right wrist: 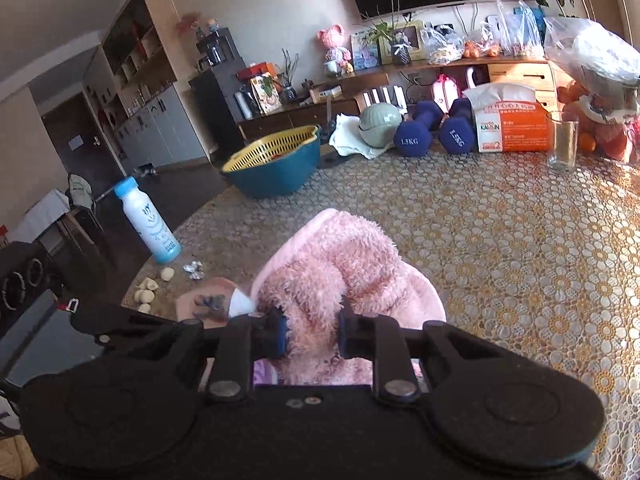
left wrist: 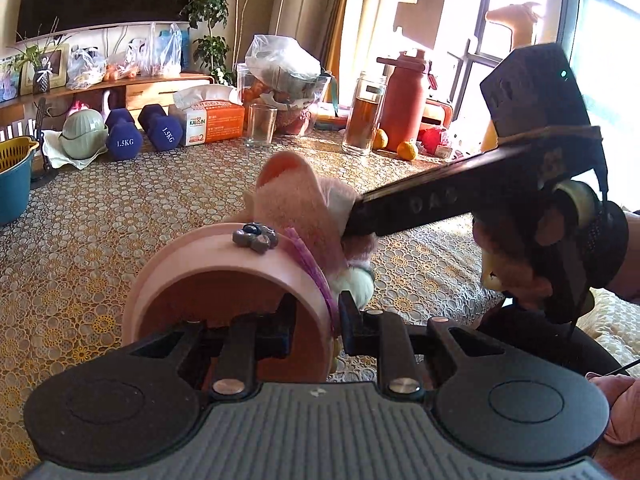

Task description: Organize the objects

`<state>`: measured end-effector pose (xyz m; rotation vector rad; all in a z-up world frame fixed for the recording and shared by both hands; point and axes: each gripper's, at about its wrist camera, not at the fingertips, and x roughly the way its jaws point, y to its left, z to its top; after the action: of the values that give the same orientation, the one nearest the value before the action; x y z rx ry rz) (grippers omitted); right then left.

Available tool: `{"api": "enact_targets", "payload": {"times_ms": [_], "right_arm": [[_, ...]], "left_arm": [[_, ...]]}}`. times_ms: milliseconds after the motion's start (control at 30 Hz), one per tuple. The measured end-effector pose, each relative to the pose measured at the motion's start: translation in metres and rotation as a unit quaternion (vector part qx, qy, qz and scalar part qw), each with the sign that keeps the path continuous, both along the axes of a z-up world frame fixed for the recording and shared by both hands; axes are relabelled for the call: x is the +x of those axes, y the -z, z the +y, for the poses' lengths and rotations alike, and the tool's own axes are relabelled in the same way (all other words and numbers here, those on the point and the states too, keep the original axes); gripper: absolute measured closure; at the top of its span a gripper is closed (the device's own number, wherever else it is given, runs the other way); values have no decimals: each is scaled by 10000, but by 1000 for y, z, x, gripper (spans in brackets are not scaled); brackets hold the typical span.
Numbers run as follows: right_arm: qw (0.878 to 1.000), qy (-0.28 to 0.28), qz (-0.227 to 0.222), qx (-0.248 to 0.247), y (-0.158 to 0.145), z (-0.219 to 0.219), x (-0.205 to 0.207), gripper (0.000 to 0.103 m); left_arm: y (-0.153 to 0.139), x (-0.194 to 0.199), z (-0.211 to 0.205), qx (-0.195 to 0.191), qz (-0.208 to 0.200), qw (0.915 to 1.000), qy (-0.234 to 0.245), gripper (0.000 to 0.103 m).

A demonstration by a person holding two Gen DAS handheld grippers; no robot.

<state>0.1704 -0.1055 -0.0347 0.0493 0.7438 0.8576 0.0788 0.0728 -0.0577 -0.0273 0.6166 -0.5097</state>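
Pink cup (left wrist: 224, 276), tilted so its mouth faces my left camera, sits clamped by the rim in my left gripper (left wrist: 316, 320); one finger is inside the cup and the other outside, pressed together on the wall; a small grey flower charm (left wrist: 256, 236) sticks to the rim on top, and a purple strip runs along the cup's right edge. Fluffy pink cloth (left wrist: 288, 196) rises from behind the cup, just beyond it; my right gripper (right wrist: 312, 332) reaches in from the right side of the left view, and its long black fingers (left wrist: 420, 208) end on that cloth. In the right camera the same cloth (right wrist: 340, 264) bulges up between the two pads, which squeeze in on it; so the right gripper is clamped on the cloth, with the cup (right wrist: 208, 300) showing low to its left.

Cup and cloth are both above the near part of the surface (right wrist: 520, 240), which wears a lace-patterned cover. At the far edge stand two blue dumbbells (left wrist: 140, 132), an orange tissue box (left wrist: 216, 120), an empty glass (left wrist: 262, 125), a tall jar of brown liquid (left wrist: 364, 116) and a red flask (left wrist: 404, 100); a blue bowl with a yellow strainer (right wrist: 276, 164) sits far left; a white bottle (right wrist: 146, 220) stands at the surface's left edge, with small pale lumps (right wrist: 148, 292) and foil wrappers (right wrist: 194, 270) near it.
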Motion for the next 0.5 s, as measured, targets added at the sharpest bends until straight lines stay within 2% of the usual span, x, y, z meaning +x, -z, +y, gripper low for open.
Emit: {"api": "enact_targets", "payload": {"times_ms": [100,267,367,500], "right_arm": [[9990,-12,-13,-439,19,4,0,83],[9990,191,-154,-384,10,-13,-2,83],[9992,208,-288,-187,-5,-27,-3,83],[9988,101,-342,336,-26,-37,-3,82]], "left_arm": [[0,-1,2,-87,2,10000,-16,82],[-6,-4,9,-531,18,9986,58,82],[-8,-5,11,-865,61,9961,161,82],[-8,-5,5,-917,54,9953,289,83]]}}
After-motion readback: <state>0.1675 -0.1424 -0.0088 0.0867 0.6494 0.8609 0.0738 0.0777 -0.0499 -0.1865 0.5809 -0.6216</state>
